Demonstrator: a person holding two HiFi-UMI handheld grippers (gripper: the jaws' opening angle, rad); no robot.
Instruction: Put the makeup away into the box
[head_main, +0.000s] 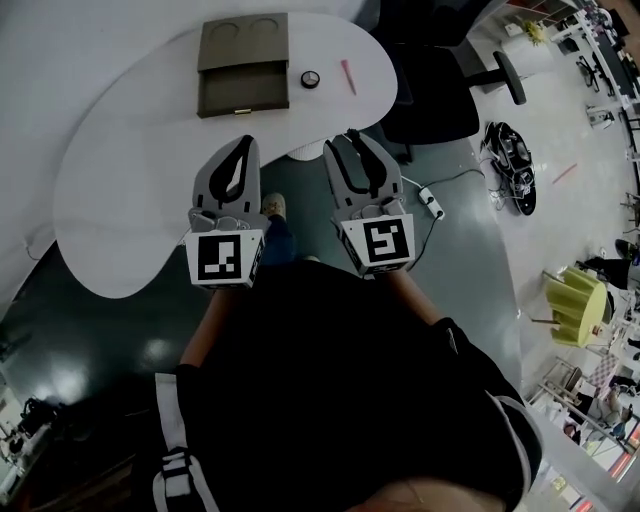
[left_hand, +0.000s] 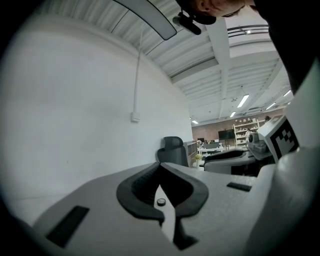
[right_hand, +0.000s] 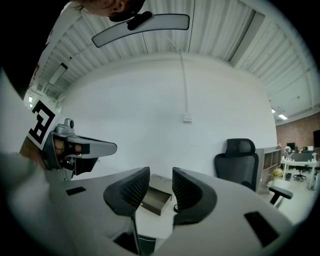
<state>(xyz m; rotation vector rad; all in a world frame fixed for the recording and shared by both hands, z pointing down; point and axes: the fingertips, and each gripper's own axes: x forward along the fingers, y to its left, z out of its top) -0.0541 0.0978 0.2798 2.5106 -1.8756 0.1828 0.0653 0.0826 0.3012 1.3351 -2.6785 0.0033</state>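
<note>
1. Where the two claws hung side by side just beyond the person's dark-clothed body, the left claw (head_main: 243, 143) had its tips pressed together and pinched nothing. Only a hollow showed behind the meeting tips.
2. The right claw (head_main: 350, 142) stood spread, its ribbed pads (right_hand: 134, 189) apart and empty.
3. Each claw carried a marker cube (head_main: 225, 258) at its near end, close to the person's forearms.
4. The left claw hung over the near part of the white desk (head_main: 130, 190). The right claw sat at the desk's near edge, above the dark floor (head_main: 470, 260).
5. The olive-brown box (head_main: 243, 62) lay on the far part of the desk, well apart from both claws, with its drawer (head_main: 240, 92) pulled out toward the near side. In the right gripper view it showed in the gap between the spread pads.
6. A round compact (head_main: 310, 79) lay on the desk just right of the drawer, outside the box.
7. A pink stick (head_main: 347, 76) lay right of the compact, near it but not touching.
8. A black office chair (head_main: 440, 90) stood at the desk's far right.
</note>
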